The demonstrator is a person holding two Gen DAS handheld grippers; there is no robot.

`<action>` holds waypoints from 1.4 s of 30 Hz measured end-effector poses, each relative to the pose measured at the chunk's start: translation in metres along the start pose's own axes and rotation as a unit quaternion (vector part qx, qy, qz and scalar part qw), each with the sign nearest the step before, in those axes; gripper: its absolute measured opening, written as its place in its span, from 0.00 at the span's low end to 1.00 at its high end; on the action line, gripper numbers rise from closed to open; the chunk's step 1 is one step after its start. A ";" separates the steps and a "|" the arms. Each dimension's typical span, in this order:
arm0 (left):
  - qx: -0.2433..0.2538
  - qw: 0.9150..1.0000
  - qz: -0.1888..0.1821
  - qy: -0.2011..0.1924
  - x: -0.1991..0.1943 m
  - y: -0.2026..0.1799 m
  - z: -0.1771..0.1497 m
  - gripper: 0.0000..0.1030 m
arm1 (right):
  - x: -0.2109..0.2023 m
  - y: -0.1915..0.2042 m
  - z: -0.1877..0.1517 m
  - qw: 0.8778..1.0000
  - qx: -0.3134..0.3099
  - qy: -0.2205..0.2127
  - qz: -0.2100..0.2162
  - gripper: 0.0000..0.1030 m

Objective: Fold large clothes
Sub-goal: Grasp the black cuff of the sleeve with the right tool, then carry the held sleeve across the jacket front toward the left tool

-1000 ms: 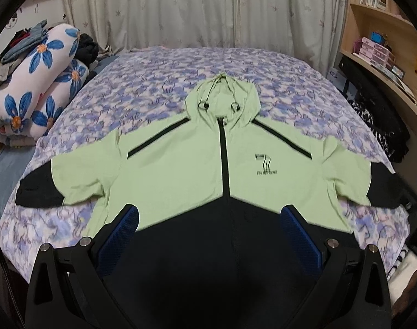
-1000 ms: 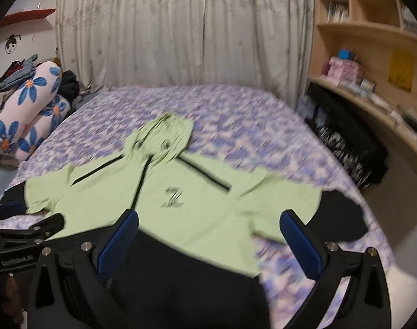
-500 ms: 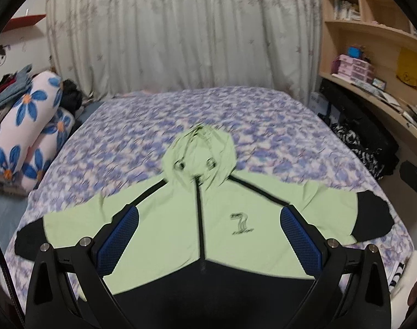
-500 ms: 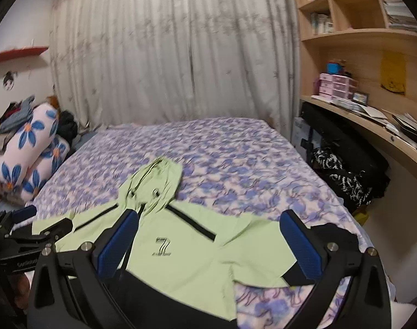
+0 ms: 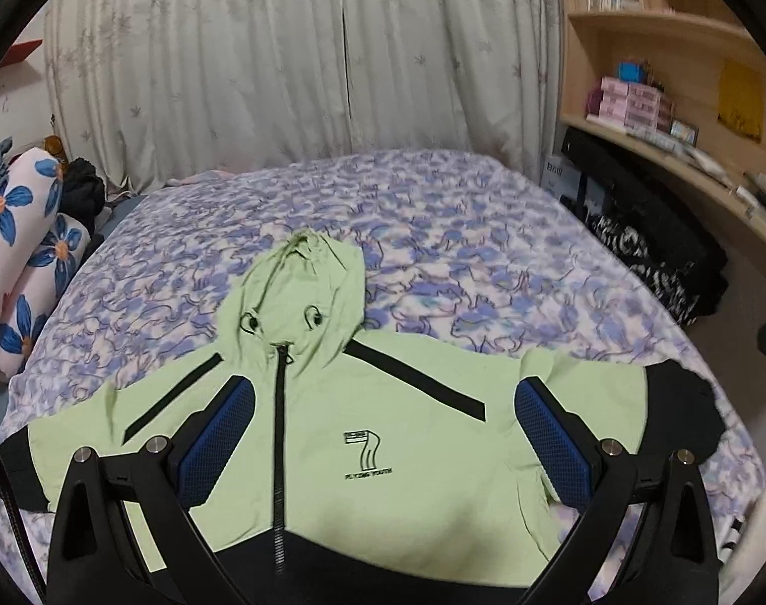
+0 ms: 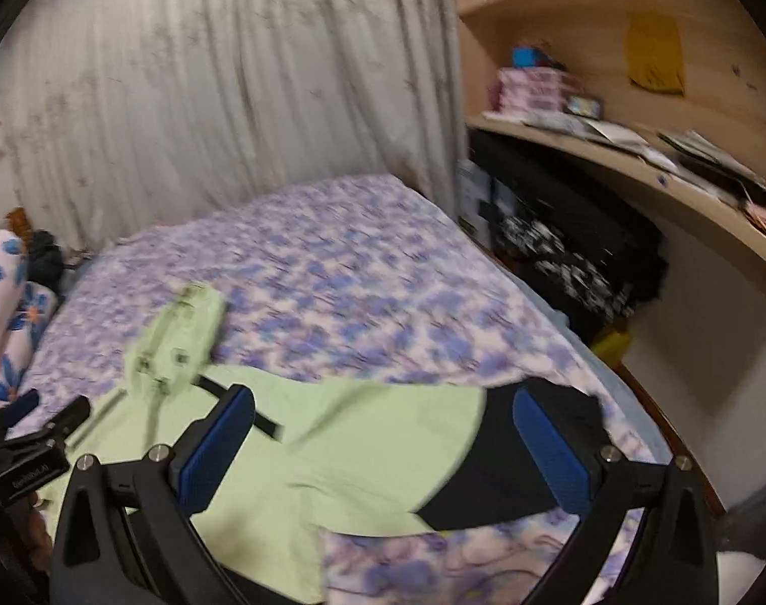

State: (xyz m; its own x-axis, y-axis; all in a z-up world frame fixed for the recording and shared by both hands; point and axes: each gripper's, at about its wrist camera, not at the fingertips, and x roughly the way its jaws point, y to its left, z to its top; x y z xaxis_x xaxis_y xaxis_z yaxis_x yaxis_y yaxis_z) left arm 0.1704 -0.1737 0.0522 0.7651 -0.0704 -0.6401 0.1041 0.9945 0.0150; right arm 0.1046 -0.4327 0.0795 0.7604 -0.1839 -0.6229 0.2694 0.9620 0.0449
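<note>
Jacket (image 5: 408, 454) hem cut off below frame; right view motion-blurred.

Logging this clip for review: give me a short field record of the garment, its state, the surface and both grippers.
garment: light green and black hooded jacket
state: spread flat, front up, zipped, sleeves out, no fold yet
hood: lies flat, pointing to the curtain
surface: bed with purple patterned cover
left gripper: open, holding nothing
right gripper: open, over the black-cuffed sleeve
</note>
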 end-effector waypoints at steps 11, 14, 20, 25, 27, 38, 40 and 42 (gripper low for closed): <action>-0.008 0.999 -0.039 0.037 0.097 -0.069 -0.029 0.99 | 0.094 -0.133 -0.031 0.981 0.144 0.128 -0.032 0.99; 0.009 0.998 -0.041 0.052 0.114 -0.083 -0.038 0.99 | 0.107 -0.167 -0.045 0.967 0.195 0.157 -0.049 0.99; -0.019 0.991 -0.061 0.115 0.152 -0.089 -0.055 0.99 | 0.134 -0.213 -0.080 0.934 0.279 0.218 -0.055 0.86; -0.015 0.989 -0.065 0.135 0.162 -0.096 -0.064 0.93 | 0.161 -0.227 -0.103 0.912 0.323 0.249 -0.032 0.76; -0.026 0.987 -0.070 0.144 0.164 -0.094 -0.064 0.90 | 0.174 -0.229 -0.109 0.906 0.336 0.255 -0.026 0.73; -0.029 0.987 -0.066 0.145 0.154 -0.069 -0.060 0.52 | 0.157 -0.169 -0.062 0.953 0.256 0.160 -0.019 0.08; -0.024 0.989 -0.056 0.134 0.144 -0.059 -0.059 0.49 | 0.139 -0.132 -0.043 0.968 0.218 0.128 0.010 0.08; -0.022 0.991 -0.045 0.126 0.134 -0.047 -0.058 0.48 | 0.118 -0.083 -0.025 0.979 0.168 0.099 0.052 0.08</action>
State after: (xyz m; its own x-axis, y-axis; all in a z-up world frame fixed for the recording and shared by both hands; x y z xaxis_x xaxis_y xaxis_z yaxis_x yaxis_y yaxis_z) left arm 0.2314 -0.2252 -0.0785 0.5698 -0.1434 -0.8092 0.1324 0.9878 -0.0818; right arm 0.1573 -0.5293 -0.0171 0.6734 -0.0137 -0.7392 0.4009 0.8468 0.3495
